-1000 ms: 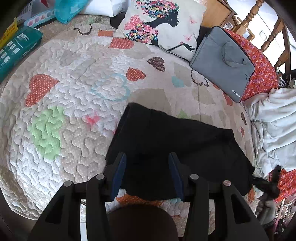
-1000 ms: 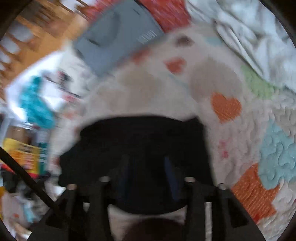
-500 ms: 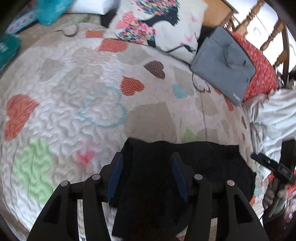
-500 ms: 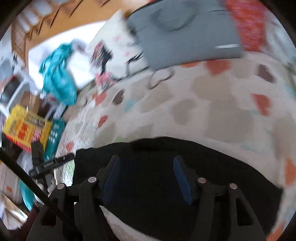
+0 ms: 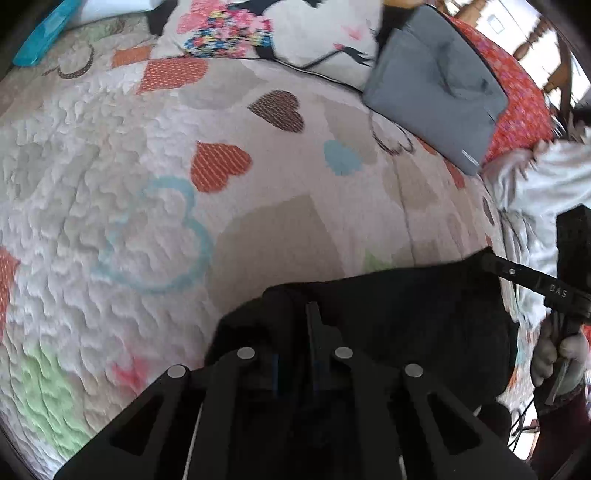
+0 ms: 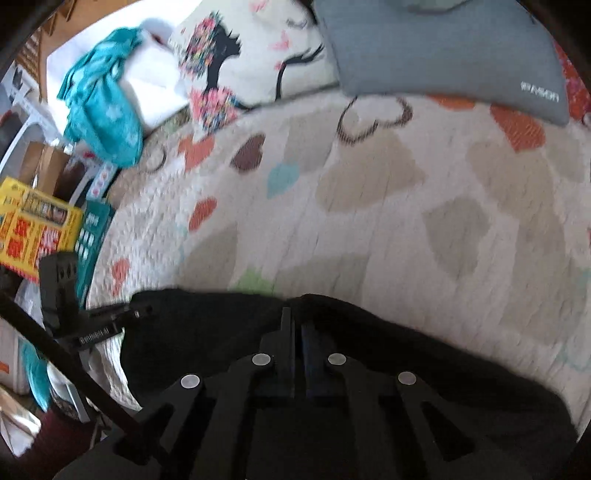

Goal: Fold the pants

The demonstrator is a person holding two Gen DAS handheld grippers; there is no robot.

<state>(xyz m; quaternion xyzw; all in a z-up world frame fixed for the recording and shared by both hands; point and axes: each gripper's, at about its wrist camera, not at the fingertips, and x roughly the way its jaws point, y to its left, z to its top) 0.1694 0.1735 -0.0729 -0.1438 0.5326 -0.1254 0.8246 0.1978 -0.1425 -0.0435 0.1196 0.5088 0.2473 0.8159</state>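
Note:
The black pants [image 5: 406, 310] lie folded at the near edge of a quilted bedspread with hearts [image 5: 129, 155]. My left gripper [image 5: 301, 325] is shut on the pants' near left edge, cloth bunched between its fingers. In the right wrist view the pants [image 6: 424, 354] fill the lower frame and my right gripper [image 6: 295, 325] is shut on their near edge. The other gripper shows at each view's side: the right one [image 5: 532, 284] and the left one [image 6: 107, 321].
A printed pillow [image 5: 288, 29] and a grey laptop bag [image 5: 436, 81] lie at the far side of the bed. White bedding [image 5: 546, 184] is heaped at the right. Teal cloth [image 6: 103, 96] and boxes [image 6: 33, 229] sit off the left side.
Both grippers were open over the pants and have since closed on the near edge. Both have moved in closer to the cloth.

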